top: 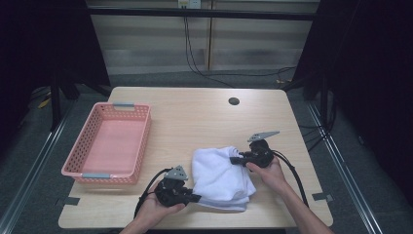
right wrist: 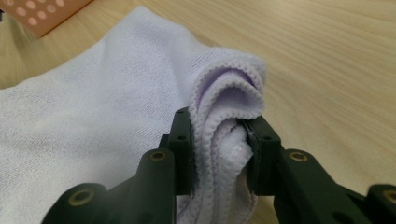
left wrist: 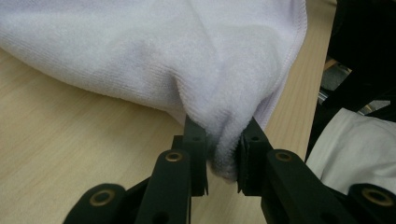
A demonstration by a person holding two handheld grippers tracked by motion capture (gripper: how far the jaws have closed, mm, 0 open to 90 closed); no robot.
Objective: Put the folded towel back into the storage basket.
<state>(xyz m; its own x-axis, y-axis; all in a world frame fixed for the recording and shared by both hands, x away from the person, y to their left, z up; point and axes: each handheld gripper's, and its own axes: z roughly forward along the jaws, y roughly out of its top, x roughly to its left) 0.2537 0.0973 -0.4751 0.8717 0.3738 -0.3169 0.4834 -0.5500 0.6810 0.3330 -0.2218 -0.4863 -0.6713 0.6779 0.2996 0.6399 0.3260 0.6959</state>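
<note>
Black jaws of the left gripper (left wrist: pixel 223 161) pinch the white towel's (top: pixel 220 176) near corner while the right gripper (right wrist: pixel 219 149) clamps its folded far corner, so the towel lies stretched diagonally between both, beside a pink basket (top: pixel 141 141).

The high view looks forward and down from above the person's side onto the whole worktop (top: pixel 195 112), far enough back to take in the floor around it, with both forearms entering at the bottom edge of the frame. The left gripper view sits very near and low, looking along its own tongs (left wrist: pixel 223 161) at the white towel (left wrist: pixel 154 51) across the upper frame. The right gripper view looks equally close along its tongs (right wrist: pixel 218 154) at that same towel (right wrist: pixel 93 116), which the high view shows at lower centre (top: pixel 219 178).
</note>
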